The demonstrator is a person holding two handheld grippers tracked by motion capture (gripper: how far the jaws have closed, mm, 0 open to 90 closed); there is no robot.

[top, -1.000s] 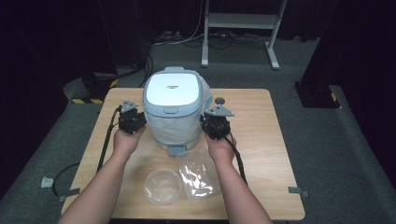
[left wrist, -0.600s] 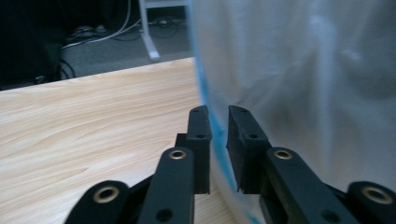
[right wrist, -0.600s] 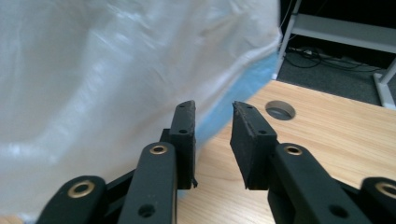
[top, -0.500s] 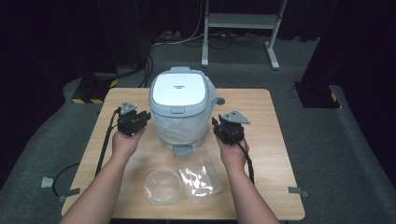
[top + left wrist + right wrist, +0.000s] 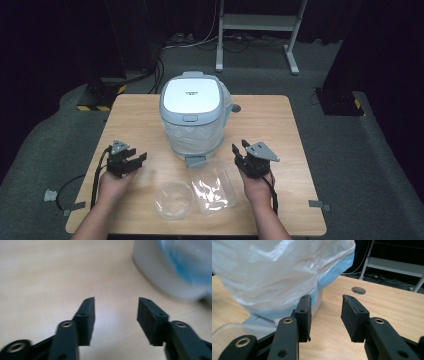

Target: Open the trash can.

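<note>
cooker (image 5: pixel 192 117) | ahead, between both grippers | jaws apart, untouched

You get a bright, evenly lit desk (image 5: pixel 150 120) from above, while the room around it falls off into near black. Glare sits on the clear container (image 5: pixel 214 186) and the cooker lid (image 5: pixel 192 94). In your left gripper view the cooker (image 5: pixel 172 267) smears into soft blur; your right gripper view is sharper, its plastic wrap (image 5: pixel 277 272) shining white.
</note>
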